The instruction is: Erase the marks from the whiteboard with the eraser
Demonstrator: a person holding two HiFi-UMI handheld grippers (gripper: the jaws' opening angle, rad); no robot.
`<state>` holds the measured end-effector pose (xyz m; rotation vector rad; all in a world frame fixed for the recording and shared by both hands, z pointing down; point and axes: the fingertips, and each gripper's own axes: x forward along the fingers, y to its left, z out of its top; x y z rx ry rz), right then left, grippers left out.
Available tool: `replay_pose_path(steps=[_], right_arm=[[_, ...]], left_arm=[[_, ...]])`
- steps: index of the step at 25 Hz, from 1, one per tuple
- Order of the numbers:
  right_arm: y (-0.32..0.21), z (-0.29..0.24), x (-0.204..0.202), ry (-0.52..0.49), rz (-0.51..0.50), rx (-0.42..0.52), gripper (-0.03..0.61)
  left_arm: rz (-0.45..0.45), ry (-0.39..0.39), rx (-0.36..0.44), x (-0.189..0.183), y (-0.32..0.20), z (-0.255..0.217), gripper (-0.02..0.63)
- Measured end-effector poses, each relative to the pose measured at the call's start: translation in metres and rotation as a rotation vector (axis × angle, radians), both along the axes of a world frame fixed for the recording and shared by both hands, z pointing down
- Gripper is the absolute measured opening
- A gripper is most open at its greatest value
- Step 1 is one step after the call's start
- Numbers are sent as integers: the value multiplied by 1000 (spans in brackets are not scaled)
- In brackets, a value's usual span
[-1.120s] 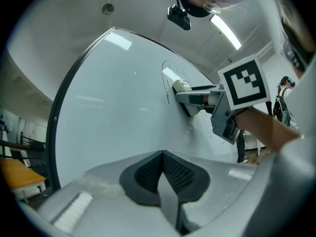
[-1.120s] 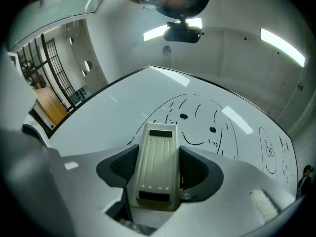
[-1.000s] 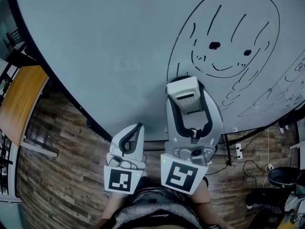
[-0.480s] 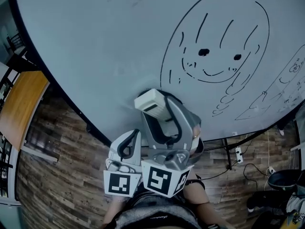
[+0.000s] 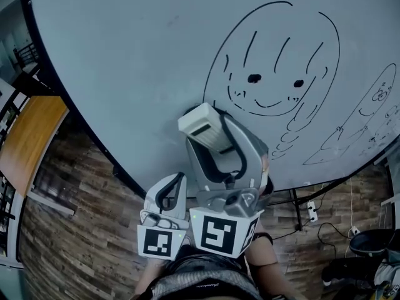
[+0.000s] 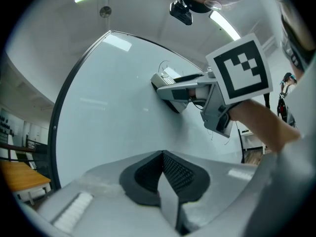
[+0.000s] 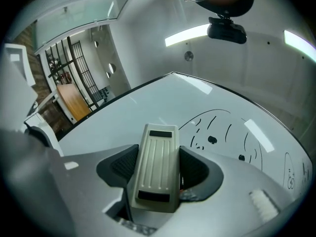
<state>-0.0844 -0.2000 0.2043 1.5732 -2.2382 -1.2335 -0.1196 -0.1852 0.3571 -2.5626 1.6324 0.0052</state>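
The whiteboard (image 5: 125, 55) fills the upper head view, with a face drawn in black marker (image 5: 269, 61) at its upper right. My right gripper (image 5: 209, 133) is shut on a beige ribbed eraser (image 5: 200, 124), whose end sits close to the board just below the face's lower left outline. From the right gripper view the eraser (image 7: 157, 167) lies lengthwise between the jaws, with the face (image 7: 217, 135) ahead. My left gripper (image 5: 177, 181) hangs lower, shut and empty, apart from the board; its pads (image 6: 173, 174) meet.
More small marker sketches (image 5: 369, 114) fill the board's right edge. A wooden desk (image 5: 28, 136) stands at the left over plank flooring. A power strip with cables (image 5: 310, 208) and a dark bin (image 5: 369, 236) sit at lower right.
My right gripper has swung the eraser left, from under the face's lower left to beside its outline, and tilted it. The left gripper stays put. The drawing looks unchanged.
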Motion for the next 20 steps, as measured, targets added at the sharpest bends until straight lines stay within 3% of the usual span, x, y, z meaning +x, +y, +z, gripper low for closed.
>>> replay_pose_path(steps=[5,12,20], right_arm=[[-1,-10,3,23,-58,-51,262],[1,-33,10,41,-92,-38,263],[4,-36,16,79,-119,17,264]], left_arm=[[14,-36,55,15,2,-29,4],[-4,-41,87,30,8,-43,5],[-106,-9,74,40,11,-41,5]])
